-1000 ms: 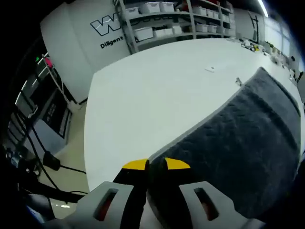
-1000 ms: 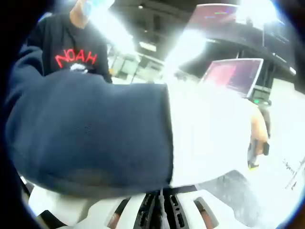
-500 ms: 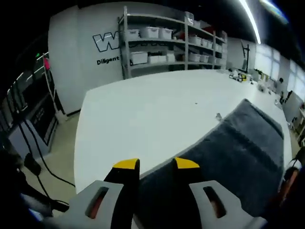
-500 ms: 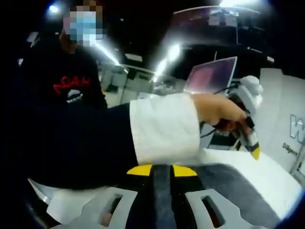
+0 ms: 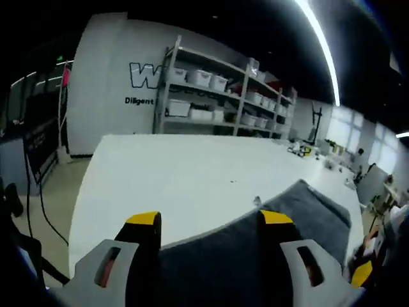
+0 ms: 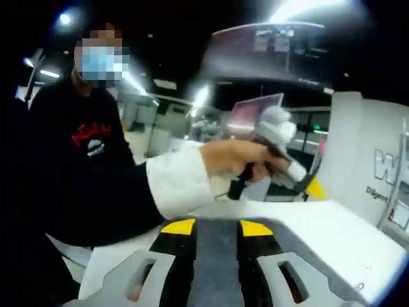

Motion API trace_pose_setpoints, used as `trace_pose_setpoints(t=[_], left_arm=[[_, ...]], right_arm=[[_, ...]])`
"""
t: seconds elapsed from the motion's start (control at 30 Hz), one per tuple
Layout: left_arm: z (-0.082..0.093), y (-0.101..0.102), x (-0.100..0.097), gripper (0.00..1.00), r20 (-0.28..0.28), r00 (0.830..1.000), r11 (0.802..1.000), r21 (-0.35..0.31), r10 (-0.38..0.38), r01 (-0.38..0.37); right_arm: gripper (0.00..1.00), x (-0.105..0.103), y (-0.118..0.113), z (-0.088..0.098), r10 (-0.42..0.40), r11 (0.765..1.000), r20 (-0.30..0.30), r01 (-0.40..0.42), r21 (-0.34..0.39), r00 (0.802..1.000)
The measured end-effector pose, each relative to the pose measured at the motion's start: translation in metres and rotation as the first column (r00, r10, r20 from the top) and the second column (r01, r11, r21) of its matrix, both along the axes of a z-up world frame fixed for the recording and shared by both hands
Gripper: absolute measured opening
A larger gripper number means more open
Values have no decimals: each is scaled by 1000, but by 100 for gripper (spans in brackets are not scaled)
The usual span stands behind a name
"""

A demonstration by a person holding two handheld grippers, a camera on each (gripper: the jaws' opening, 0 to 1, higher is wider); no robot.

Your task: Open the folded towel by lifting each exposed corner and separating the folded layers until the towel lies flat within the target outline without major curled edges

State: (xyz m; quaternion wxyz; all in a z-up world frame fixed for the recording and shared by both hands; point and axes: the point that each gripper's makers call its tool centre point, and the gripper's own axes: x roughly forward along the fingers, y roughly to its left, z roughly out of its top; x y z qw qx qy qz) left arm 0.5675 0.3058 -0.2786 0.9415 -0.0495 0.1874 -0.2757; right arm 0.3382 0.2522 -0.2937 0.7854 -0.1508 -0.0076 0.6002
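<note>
Towel (image 5: 268,243) grey, nappy cloth; table (image 5: 185,179) smooth matt white.

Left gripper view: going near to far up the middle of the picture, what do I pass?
Left gripper with its jaws apart → grey towel → bare white table → shelving rack with bins against the white wall with lettering.

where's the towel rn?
The grey towel lies on the white table, running from between the left gripper's open jaws toward the right of the left gripper view, its edge near the table's near side.
</note>
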Motion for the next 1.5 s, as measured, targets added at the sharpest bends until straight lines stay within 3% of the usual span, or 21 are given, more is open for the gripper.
trace_pose_setpoints(t=[0.13,0.2,0.3,0.47,0.57,0.7,0.83,0.9,0.97,1.23,1.37,1.5], left_arm=[[23,-16,-2,70,75,997,999,-49,-2,6],[46,-22,4,77,154,987,990,-142,37,-15],[58,-24,4,81,174,983,979,-201,54,-18],[57,-32,-7,84,172,984,985,-171,38,-8],[55,-36,-13,94,142,989,980,-198,49,-20],[57,-51,-28,99,170,985,982,-188,11,21],[53,-58,-39,100,198,980,994,-106,-4,26],[53,-58,-42,100,243,970,999,-42,10,0],[53,-63,-50,100,254,967,999,-40,11,-1],[64,-85,-99,100,340,940,995,-87,-11,43],[60,-96,-125,100,343,938,995,-72,-45,74],[46,-108,-148,100,325,942,994,-30,-87,103]], right_arm=[[22,10,-23,4,-26,1000,-9,26,-2,1000],[25,21,-32,6,-15,1000,-34,15,4,999],[30,31,-49,4,-30,1000,-61,31,7,998],[36,39,-82,5,-66,998,-54,67,13,996],[44,35,-92,5,-58,998,-68,59,17,996],[49,33,-113,5,-85,996,-50,86,15,995],[54,37,-130,2,-121,992,-76,123,17,990],[62,40,-144,1,-146,989,-61,147,11,987],[70,42,-156,1,-169,985,-49,170,4,984],[85,55,-213,16,-247,964,-116,256,69,962],[99,65,-249,22,-310,941,-140,325,98,940],[99,68,-282,33,-340,918,-173,366,151,924]])
